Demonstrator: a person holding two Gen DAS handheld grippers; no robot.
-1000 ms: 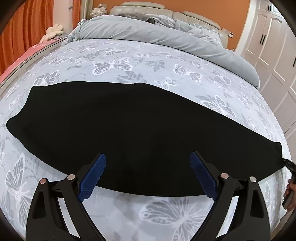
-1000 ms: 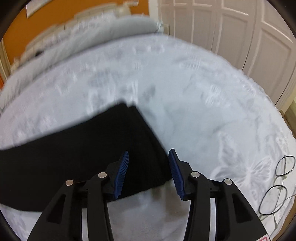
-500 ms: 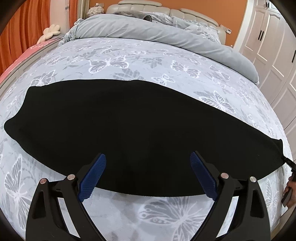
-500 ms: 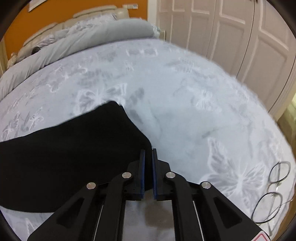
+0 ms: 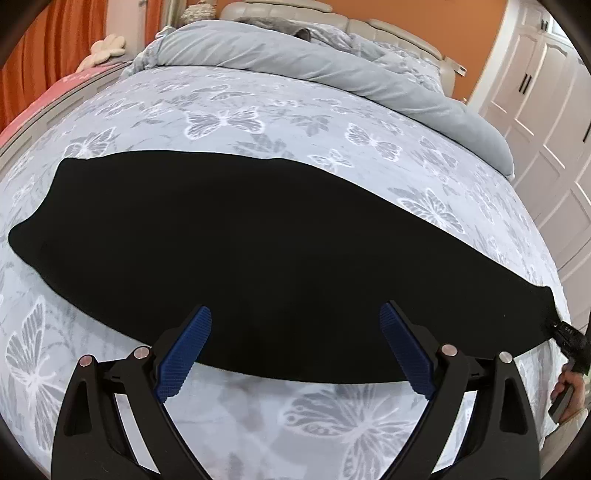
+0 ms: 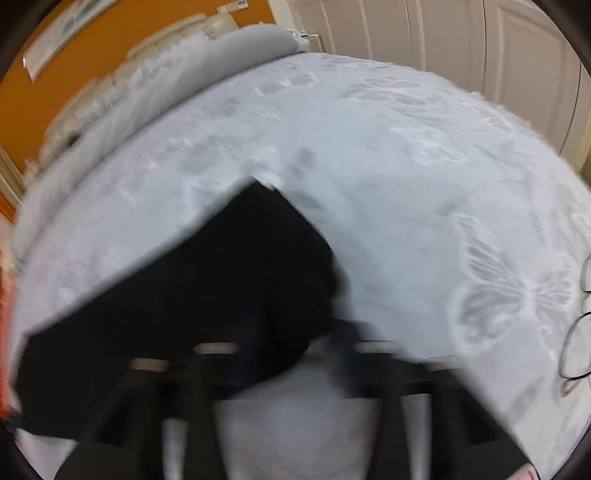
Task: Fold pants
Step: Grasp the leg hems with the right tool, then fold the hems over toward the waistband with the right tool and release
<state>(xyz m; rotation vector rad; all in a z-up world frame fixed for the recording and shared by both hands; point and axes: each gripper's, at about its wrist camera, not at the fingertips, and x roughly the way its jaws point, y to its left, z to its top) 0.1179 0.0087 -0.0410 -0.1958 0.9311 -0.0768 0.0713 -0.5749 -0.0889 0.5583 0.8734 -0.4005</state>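
Bed (image 5: 280, 122): we record one wide bed, covered by a pale grey sheet printed with butterflies, filling most of both views.

Duvet (image 5: 332, 70): we record one plain grey duvet bunched along the far end of the bed, against a padded cream headboard (image 5: 391, 31).

Wardrobe doors (image 5: 546, 122): white panelled, at the right of the bed; orange wall behind the headboard, orange curtain (image 5: 40, 48) at far left.

Black pants (image 5: 266, 251): we find them lying flat across the near half of the bed, stretched from left to right as one long dark band. In the right wrist view the right end of the pants (image 6: 229, 280) is raised off the sheet into a peak.

Left gripper (image 5: 295, 350): we note its blue pads spread wide apart, hovering over the near edge of the pants, with nothing clamped between them.

Right gripper (image 6: 295, 350): heavily blurred in its own view; its jaws have just been closing, with the near right corner of the pants between them, and we read them as pinched on that cloth. In the left wrist view it (image 5: 565, 336) sits at the far right tip of the pants, a hand (image 5: 570, 391) behind it.

Eyeglasses (image 6: 576, 332): one thin-framed pair lying on the sheet at the right edge, well apart from the pants.
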